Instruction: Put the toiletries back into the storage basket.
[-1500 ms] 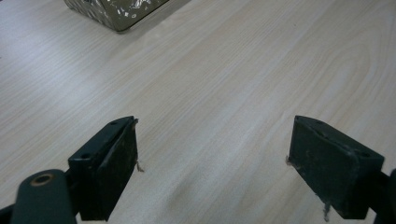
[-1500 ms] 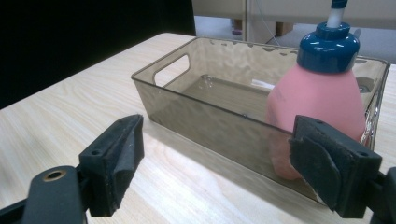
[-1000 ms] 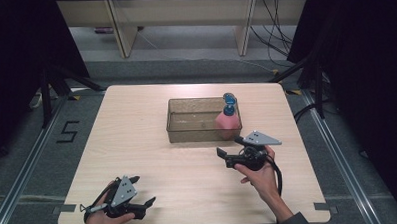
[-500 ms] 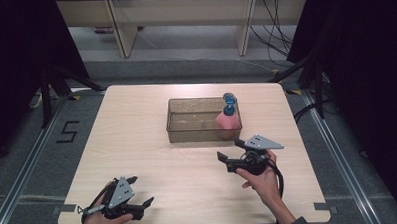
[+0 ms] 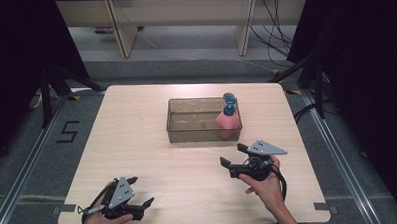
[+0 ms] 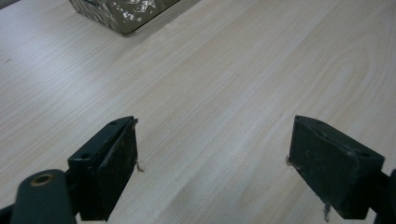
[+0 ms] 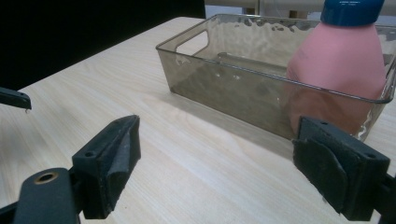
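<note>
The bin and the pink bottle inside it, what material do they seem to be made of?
The bin looks like clear, smoke-tinted hard plastic: the table shows through its rippled, glossy walls. The pink bottle seems to be matte opaque plastic with a glossier blue cap, though the pictures cannot confirm this.

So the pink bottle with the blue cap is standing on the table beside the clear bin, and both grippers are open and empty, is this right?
Not quite: the pink bottle stands inside the clear bin, at its right end, as the high view shows. The rest holds: the left gripper and the right gripper are both open and empty.
</note>
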Demonstrator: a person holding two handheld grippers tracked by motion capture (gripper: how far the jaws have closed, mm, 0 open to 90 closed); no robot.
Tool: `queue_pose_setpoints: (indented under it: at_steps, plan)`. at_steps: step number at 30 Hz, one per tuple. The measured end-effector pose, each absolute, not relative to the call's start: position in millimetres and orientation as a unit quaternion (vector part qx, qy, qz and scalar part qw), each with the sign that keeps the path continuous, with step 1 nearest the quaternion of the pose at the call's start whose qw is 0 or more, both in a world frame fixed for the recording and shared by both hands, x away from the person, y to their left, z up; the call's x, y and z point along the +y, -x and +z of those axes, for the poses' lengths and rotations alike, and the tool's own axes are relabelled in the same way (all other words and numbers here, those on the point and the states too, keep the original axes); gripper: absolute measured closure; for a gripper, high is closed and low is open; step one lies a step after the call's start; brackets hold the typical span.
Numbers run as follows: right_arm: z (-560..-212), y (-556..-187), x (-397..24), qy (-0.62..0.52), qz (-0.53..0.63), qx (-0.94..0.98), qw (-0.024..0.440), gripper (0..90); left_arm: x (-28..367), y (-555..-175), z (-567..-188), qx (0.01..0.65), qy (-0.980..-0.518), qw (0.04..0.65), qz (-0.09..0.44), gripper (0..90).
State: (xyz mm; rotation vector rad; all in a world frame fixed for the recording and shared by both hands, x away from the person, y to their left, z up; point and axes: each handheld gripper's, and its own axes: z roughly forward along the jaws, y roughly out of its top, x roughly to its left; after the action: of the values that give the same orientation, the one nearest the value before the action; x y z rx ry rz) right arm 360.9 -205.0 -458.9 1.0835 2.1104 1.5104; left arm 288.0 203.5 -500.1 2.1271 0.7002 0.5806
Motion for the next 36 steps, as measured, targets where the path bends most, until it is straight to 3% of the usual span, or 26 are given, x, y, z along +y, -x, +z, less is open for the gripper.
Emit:
queue_pose_setpoints:
  at_steps: [36]
  plan:
    - [-469.4,-328.9,-221.5,-0.377,0.516,0.754,0.15,15.6,203.8,-288.1,-500.1,0.279,-0.839,0.405,0.235,15.1]
